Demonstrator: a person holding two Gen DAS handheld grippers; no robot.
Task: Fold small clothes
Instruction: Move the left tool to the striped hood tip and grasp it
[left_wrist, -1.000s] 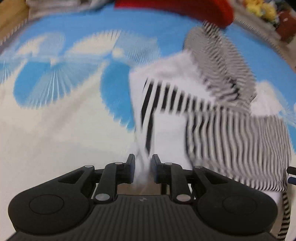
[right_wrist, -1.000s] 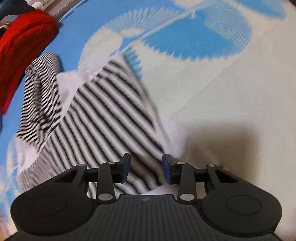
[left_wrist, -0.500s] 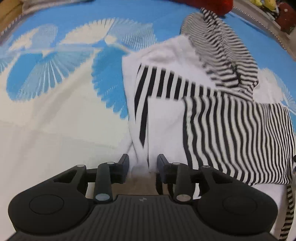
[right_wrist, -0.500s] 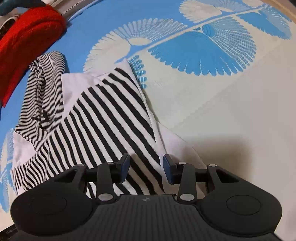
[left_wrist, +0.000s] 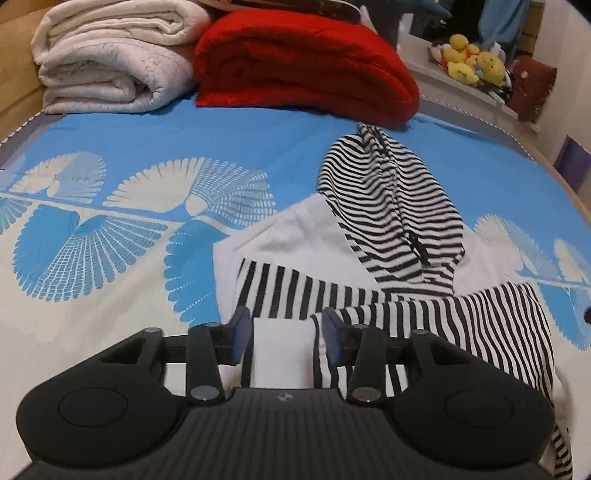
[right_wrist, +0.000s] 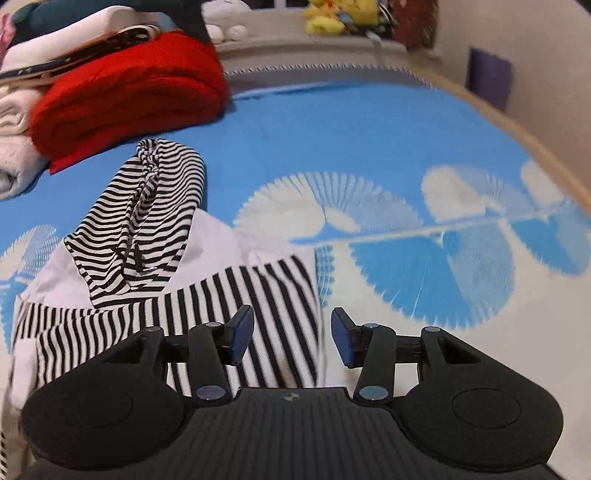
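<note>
Now the striped hoodie lies spread on the blue-and-white bedspread, its hood pointing toward the far edge; the left gripper hangs over the near hem with jaws opening, white cloth showing in the gap but no pad pressing on it; the right gripper is likewise opening above the striped side panel, gripping nothing. To fold well, I judge each hand should pinch one layer at a clean edge and carry both sides over evenly; the bunched sleeve may drag. Along the far edge sit a folded white blanket and a red blanket, well apart from the hoodie; nothing blocks the fold.
</note>
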